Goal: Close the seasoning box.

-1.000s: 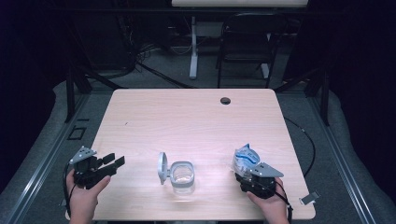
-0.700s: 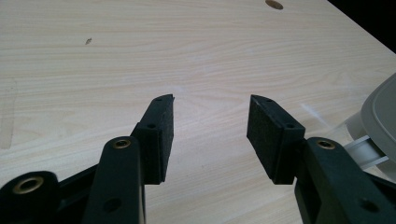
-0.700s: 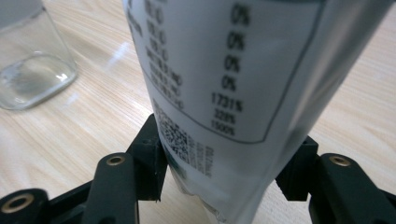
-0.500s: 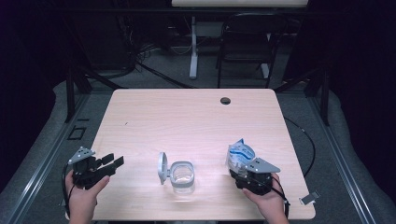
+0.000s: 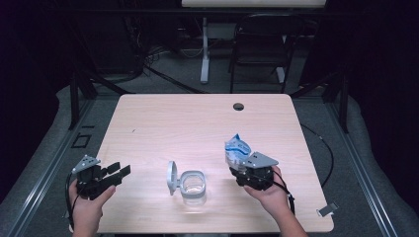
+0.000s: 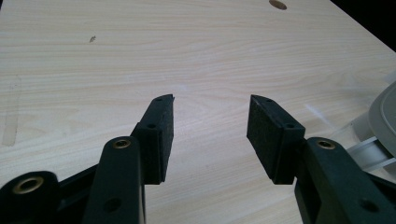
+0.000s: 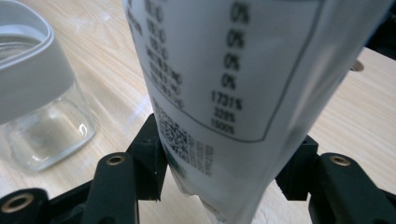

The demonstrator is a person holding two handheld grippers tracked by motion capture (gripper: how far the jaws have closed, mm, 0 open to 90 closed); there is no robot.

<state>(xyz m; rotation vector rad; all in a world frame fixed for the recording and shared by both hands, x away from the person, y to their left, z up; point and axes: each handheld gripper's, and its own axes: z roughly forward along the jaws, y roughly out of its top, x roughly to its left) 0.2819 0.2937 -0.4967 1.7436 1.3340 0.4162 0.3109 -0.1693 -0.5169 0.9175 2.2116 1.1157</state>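
The left gripper [image 5: 118,171] is held low at the near left edge, gripped from below by the left hand [image 5: 88,210], and its jaws are spread wide apart with nothing between the pads [image 6: 161,135]. The right gripper [image 5: 236,165] is held by the right hand [image 5: 269,192] at the near right, pointed away from the person, and its jaws are pressed closed against what is clamped between them. Both forearms are brought in from the bottom edge.
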